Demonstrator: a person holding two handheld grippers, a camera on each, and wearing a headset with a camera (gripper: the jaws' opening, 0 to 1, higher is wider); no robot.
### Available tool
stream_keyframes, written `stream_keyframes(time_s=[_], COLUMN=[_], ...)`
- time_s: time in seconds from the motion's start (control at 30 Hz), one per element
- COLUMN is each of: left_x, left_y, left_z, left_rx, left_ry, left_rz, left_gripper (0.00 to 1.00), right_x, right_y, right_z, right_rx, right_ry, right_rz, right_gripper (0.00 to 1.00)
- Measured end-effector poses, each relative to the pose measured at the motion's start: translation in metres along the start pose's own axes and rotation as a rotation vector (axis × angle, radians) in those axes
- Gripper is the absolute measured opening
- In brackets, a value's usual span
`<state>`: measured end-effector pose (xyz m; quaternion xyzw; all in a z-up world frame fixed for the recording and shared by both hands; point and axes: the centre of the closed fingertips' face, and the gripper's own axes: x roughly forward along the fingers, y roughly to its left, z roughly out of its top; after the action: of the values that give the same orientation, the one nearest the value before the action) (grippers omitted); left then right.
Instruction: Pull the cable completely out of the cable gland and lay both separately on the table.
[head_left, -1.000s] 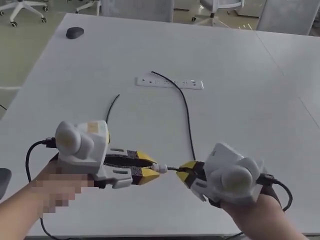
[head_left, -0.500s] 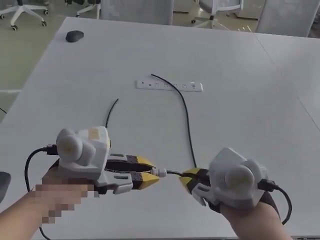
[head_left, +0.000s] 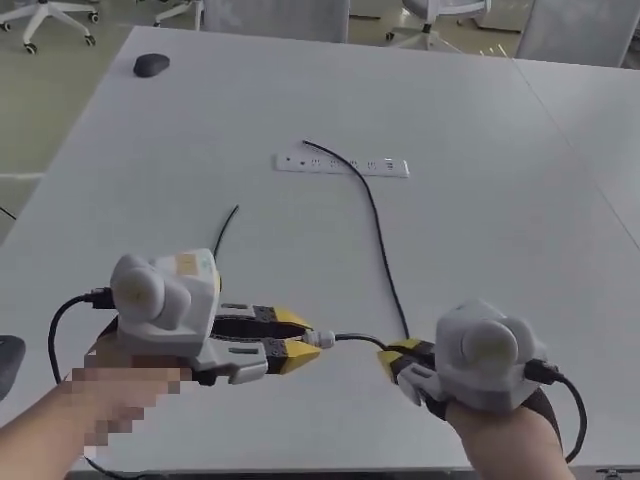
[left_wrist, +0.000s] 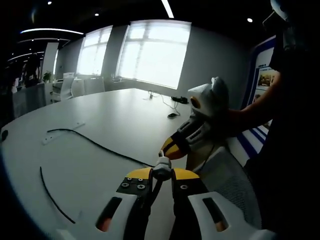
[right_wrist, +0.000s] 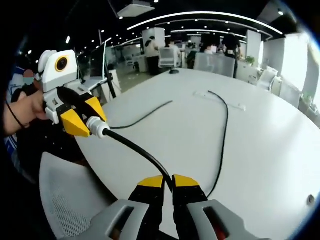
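Left claw (head_left: 303, 342): jaws clamped on the white gland (left_wrist: 162, 168), which sits at their tips and pokes out toward the other claw. Right claw (right_wrist: 167, 181): jaws closed together on the black cable (right_wrist: 134, 146), pinched just ahead of the tips. I hold both claws low over the near edge of the table (head_left: 500, 180), facing each other and a little apart, with a short, gently bowed run of cable bridging the gap from the gland's mouth to the right claw.

Progress, as I judge it: the pull is under way but not finished. The cable enters the gland on the side facing the right claw, and a thin tail lies on the table behind the left claw, so I take it that the cable is still threaded through. Left to do: draw that tail through, then set gland and cable down apart.

Beyond the right claw the long part of the cable curves away over the table to a white strip (head_left: 343, 165) far ahead of both claws.

Holders: the gland is the only one here, and what it holds is the cable in its bore.
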<state>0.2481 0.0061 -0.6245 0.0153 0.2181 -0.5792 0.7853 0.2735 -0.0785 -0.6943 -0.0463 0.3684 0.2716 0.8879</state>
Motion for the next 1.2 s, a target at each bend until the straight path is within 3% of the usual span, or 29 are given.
stream_keyframes(time_s=[0.13,0.3,0.4,0.57,0.67,0.77,0.9,0.97,1.0,1.03,1.13,1.2], left_x=[0.003,0.008,0.008,0.006,0.004,0.002,0.0,-0.001,-0.001,-0.001,-0.001,-0.001], left_y=[-0.003,-0.005,-0.003,-0.001,0.001,0.002,0.003,0.004,0.004,0.004,0.003,0.003], left_z=[-0.002,-0.003,-0.005,-0.004,-0.004,-0.003,-0.002,-0.002,-0.001,0.0,0.0,0.0], left_rx=[0.001,0.014,0.015,0.021,0.023,0.02,0.022,0.025,0.028,0.03,0.035,0.04], left_ry=[0.002,0.013,0.023,0.023,0.019,0.013,0.012,0.015,0.015,0.014,0.012,0.014], left_rz=[0.001,0.003,0.007,0.008,0.011,0.009,0.012,0.011,0.011,0.011,0.009,0.01], left_gripper=[0.15,0.15,0.15,0.15,0.15,0.15,0.15,0.15,0.15,0.15,0.15,0.15], right_x=[0.004,0.008,0.008,0.004,-0.002,-0.01,-0.02,-0.025,-0.027,-0.028,-0.026,-0.024], right_y=[-0.006,-0.004,-0.004,-0.001,-0.005,-0.001,0.009,0.014,0.02,0.024,0.045,0.055], right_z=[-0.011,-0.019,-0.02,-0.021,-0.018,-0.013,0.004,0.018,0.026,0.032,0.043,0.051], right_rx=[0.122,0.205,0.212,0.134,0.051,0.024,-0.115,-0.225,-0.334,-0.382,-0.438,-0.483], right_ry=[0.008,0.019,0.004,0.008,-0.001,-0.004,-0.028,-0.05,-0.048,-0.053,-0.057,-0.067], right_rz=[-0.012,-0.02,-0.021,-0.007,-0.031,-0.027,-0.02,-0.031,-0.035,-0.031,0.022,0.029], right_gripper=[0.0,0.0,0.01,0.02,0.04,0.07,0.12,0.15,0.15,0.16,0.17,0.17])
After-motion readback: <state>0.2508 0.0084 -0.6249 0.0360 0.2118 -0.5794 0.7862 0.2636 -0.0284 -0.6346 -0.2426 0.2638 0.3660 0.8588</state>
